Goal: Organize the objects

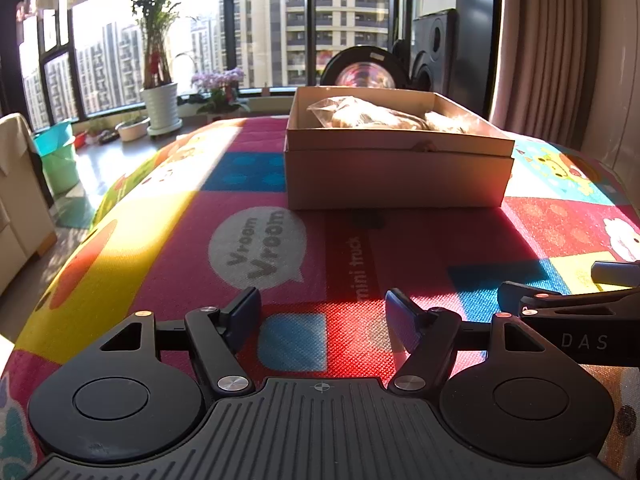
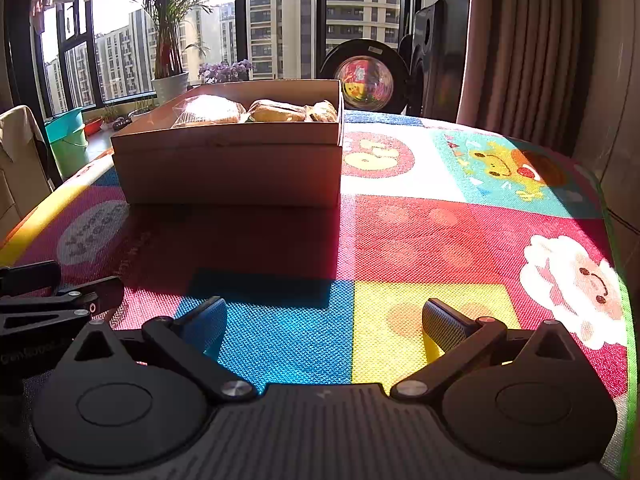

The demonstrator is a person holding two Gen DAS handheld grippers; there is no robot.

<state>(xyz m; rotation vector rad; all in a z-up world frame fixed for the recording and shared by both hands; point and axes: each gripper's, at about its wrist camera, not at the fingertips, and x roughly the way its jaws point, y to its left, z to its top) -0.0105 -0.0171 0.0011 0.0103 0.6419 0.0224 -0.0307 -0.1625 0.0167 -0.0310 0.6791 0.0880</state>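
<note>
the box point(image 1: 400, 172) sits open on the mat-covered surface point(image 1: 256, 240), holding clear bags of bread point(image 2: 256, 110). the left hand-held gripper point(image 1: 322, 320) rests low, well short of the box, fingers apart and empty. the right hand-held gripper point(image 2: 324, 324) lies just beside it, also short of the box, fingers spread wide with nothing between them.

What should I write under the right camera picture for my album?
Open right gripper faces a cardboard box of wrapped snacks.
</note>
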